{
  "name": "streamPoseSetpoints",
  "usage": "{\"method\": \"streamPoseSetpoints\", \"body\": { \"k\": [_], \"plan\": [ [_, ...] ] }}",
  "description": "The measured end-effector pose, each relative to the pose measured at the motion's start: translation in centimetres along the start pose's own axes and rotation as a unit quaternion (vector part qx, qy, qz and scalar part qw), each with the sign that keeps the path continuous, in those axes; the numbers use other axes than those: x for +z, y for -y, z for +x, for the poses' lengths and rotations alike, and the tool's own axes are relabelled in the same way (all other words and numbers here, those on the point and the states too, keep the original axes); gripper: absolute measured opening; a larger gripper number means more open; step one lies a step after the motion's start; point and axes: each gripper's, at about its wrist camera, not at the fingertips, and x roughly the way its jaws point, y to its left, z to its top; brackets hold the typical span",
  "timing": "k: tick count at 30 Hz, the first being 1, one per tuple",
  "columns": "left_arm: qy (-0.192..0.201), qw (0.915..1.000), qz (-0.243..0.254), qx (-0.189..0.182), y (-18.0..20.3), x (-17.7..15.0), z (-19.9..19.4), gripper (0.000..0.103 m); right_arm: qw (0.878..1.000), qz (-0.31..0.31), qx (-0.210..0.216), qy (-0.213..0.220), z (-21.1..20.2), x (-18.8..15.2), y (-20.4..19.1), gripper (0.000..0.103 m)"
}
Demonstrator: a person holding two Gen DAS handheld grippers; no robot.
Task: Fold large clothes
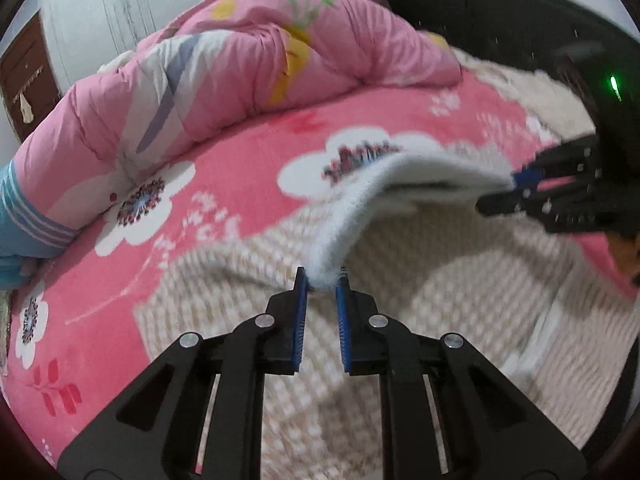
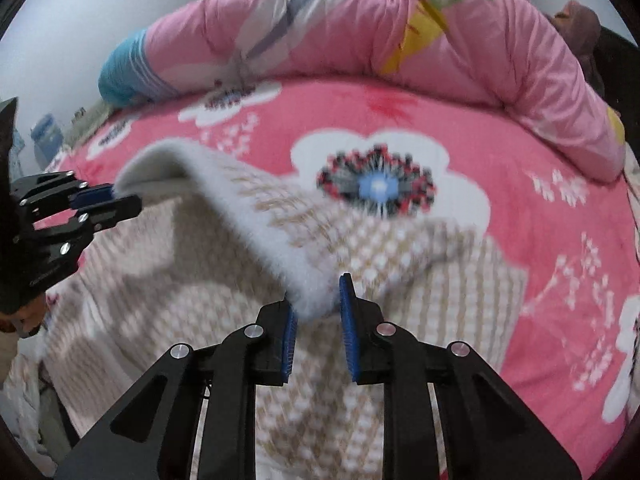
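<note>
A cream-and-beige knitted garment [image 1: 460, 320] lies spread across a pink flowered bedsheet [image 1: 240, 160], its fluffy white edge [image 1: 432, 176] lifted clear in what looks like an early fold, with most of the folding yet to do. The left gripper [image 1: 322, 286] clamps one end of that edge; the right gripper [image 2: 316, 300] pinches the other, both angled down toward the bed. Blur makes the garment's exact shape hard to judge. A rolled pink quilt [image 2: 360, 32] sits well behind
</note>
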Motion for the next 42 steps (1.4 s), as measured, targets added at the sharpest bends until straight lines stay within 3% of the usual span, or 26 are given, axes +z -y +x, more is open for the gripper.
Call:
{"method": "streamPoseSetpoints", "body": {
  "k": [2, 4, 5, 6, 9, 12, 15, 18, 22, 26, 31, 34, 36, 38, 39, 41, 42],
  "plan": [
    [-0.003, 1.0, -0.002, 0.003, 0.2, -1.2, 0.5, 0.013, 1.0, 0.017, 0.018, -0.017, -0.4, -0.8, 0.5, 0.028],
    [0.003, 1.0, -0.004, 0.002, 0.0, -1.7, 0.7, 0.013, 0.999, 0.025, 0.047, -0.005, -2.7, -1.1, 0.9, 0.03],
    [0.005, 1.0, -0.005, 0.002, -0.2, -1.9, 0.8, 0.013, 0.998, 0.025, 0.058, 0.004, -3.7, -1.1, 0.9, 0.036],
    [0.007, 1.0, -0.006, -0.001, -0.4, -1.9, 0.8, 0.013, 0.996, 0.025, 0.08, 0.022, -5.2, -0.7, 0.8, 0.041],
    [0.008, 0.9999, -0.013, -0.006, -0.6, -2.2, 0.9, 0.013, 0.99, 0.033, 0.127, 0.048, -6.7, 2.3, 0.2, 0.042],
    [0.004, 0.9995, -0.027, -0.014, -0.9, -2.4, 1.2, 0.014, 0.99, 0.029, 0.13, 0.045, -4.5, 5.5, -1.3, 0.042],
    [-0.001, 0.9989, -0.043, -0.019, -1.4, -2.9, 1.2, 0.015, 0.993, 0.03, 0.113, 0.008, 0.7, 7.0, -2.9, 0.042],
    [-0.011, 0.9983, -0.056, -0.013, -2.3, -3.9, 0.7, 0.015, 0.992, 0.049, 0.109, -0.045, 5.7, 5.4, -3.1, 0.042],
    [-0.005, 0.9942, -0.107, -0.012, -5.9, -6.1, -2.0, 0.015, 0.992, 0.043, 0.118, -0.024, 4.7, 2.2, -3.0, 0.042],
    [0.024, 0.9885, -0.148, -0.022, -8.5, -5.2, -3.0, 0.015, 0.989, 0.052, 0.136, -0.027, 3.9, -0.3, -2.5, 0.042],
    [0.046, 0.9843, -0.155, -0.072, -6.9, -0.1, -0.7, 0.015, 0.991, 0.049, 0.124, -0.007, 1.6, 0.2, -2.3, 0.042],
    [0.024, 0.9829, -0.149, -0.106, -4.8, 2.8, 2.7, 0.015, 0.994, 0.049, 0.091, 0.042, -0.7, 2.5, -1.7, 0.042],
    [-0.004, 0.9855, -0.133, -0.106, -3.3, 3.6, 4.9, 0.015, 0.994, 0.05, 0.076, 0.056, -0.6, 4.1, -1.4, 0.042],
    [-0.037, 0.9902, -0.11, -0.078, -2.1, 3.4, 7.4, 0.015, 0.997, 0.031, 0.037, 0.053, 0.7, 4.7, -1.4, 0.042],
    [-0.044, 0.9911, -0.104, -0.07, -2.0, 3.0, 8.0, 0.017, 0.999, 0.025, 0.021, 0.031, 2.3, 4.6, -1.1, 0.042],
    [-0.031, 0.991, -0.107, -0.073, -2.5, 2.0, 7.9, 0.018, 1.0, 0.021, -0.001, -0.017, 5.1, 2.7, 0.3, 0.04],
    [-0.032, 0.9904, -0.111, -0.075, -2.9, 1.5, 7.6, 0.017, 1.0, 0.021, 0.01, -0.007, 4.9, 1.7, 1.1, 0.04]
  ]
}}
